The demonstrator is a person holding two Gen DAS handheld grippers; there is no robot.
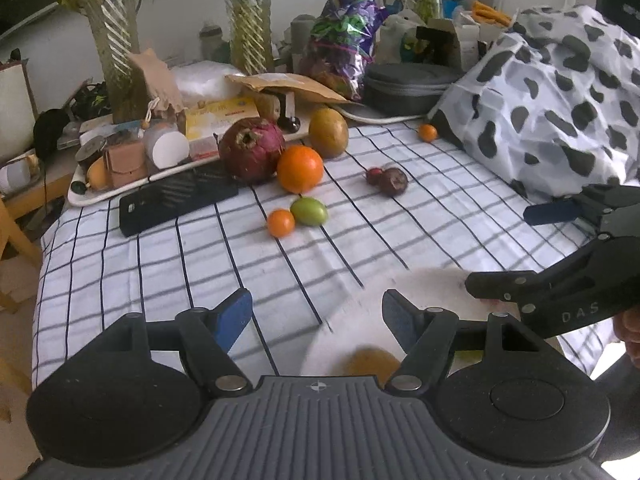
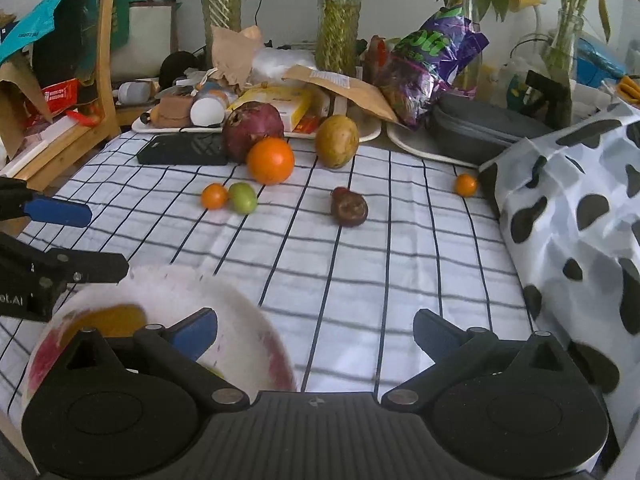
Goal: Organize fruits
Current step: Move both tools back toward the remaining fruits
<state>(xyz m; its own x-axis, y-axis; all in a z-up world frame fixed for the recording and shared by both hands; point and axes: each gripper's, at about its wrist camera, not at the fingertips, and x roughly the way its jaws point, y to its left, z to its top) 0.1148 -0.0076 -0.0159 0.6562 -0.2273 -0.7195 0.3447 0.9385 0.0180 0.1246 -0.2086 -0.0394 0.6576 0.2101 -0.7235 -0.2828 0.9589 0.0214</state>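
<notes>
Fruits lie on the checked cloth [image 1: 224,264]: a dark red pomegranate [image 1: 251,149], a large orange [image 1: 300,169], a yellow-brown mango [image 1: 328,132], a small orange fruit [image 1: 281,223], a green fruit [image 1: 309,211], a dark wrinkled fruit [image 1: 393,181] and a tiny orange fruit [image 1: 427,133]. The same fruits show in the right wrist view, with the orange [image 2: 270,160] and the dark fruit [image 2: 349,208]. A white bowl [image 2: 224,300] holding an orange-brown fruit [image 2: 104,320] sits near both grippers. My left gripper [image 1: 316,316] is open and empty. My right gripper [image 2: 316,330] is open and empty, its left finger over the bowl.
A black-spotted white bag [image 1: 560,92] fills the right side. A black phone-like slab [image 1: 176,202], a cluttered white tray [image 1: 120,160], a grey zip case [image 1: 408,88], a purple bag [image 1: 344,40] and plant vases [image 1: 248,28] stand at the back.
</notes>
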